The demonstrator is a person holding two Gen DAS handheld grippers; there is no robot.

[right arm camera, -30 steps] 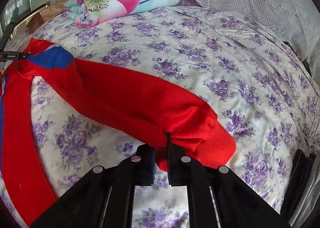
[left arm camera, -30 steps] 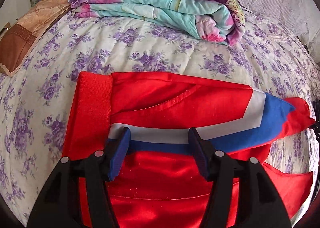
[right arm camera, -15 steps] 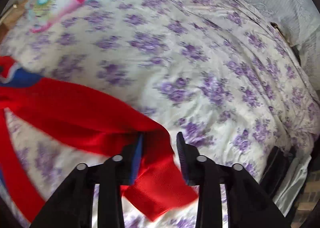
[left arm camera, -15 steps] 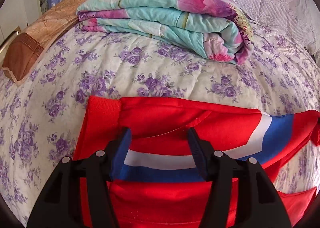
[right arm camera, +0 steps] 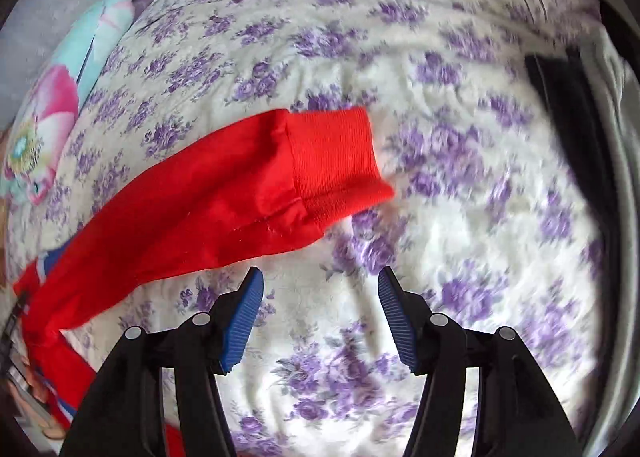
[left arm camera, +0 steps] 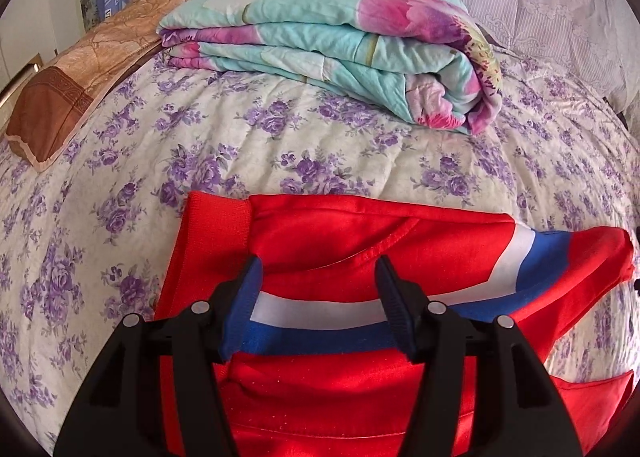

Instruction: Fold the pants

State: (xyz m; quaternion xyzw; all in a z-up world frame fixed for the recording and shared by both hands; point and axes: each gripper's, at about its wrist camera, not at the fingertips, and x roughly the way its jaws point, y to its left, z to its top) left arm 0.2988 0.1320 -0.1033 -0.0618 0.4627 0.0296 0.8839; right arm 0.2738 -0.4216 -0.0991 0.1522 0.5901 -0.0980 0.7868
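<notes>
Left wrist view: red pants (left arm camera: 360, 241) with a white-and-blue stripe lie on a bed (left arm camera: 120, 185) covered in purple-flowered cloth, waistband to the left. The left hand-held gripper (left arm camera: 318, 307) hovers over the stripe, its jaws apart and clamping nothing. A folded quilt (left arm camera: 332, 41) sits farther back, a brown pillow (left arm camera: 80, 73) at the far left.

Right wrist view: a red pant leg ending in a ribbed cuff (right arm camera: 336, 161) lies across the bed. The right hand-held gripper (right arm camera: 320, 309) has just been opening; its jaws stand apart over bare sheet, nothing between them, the cuff just beyond the tips.
</notes>
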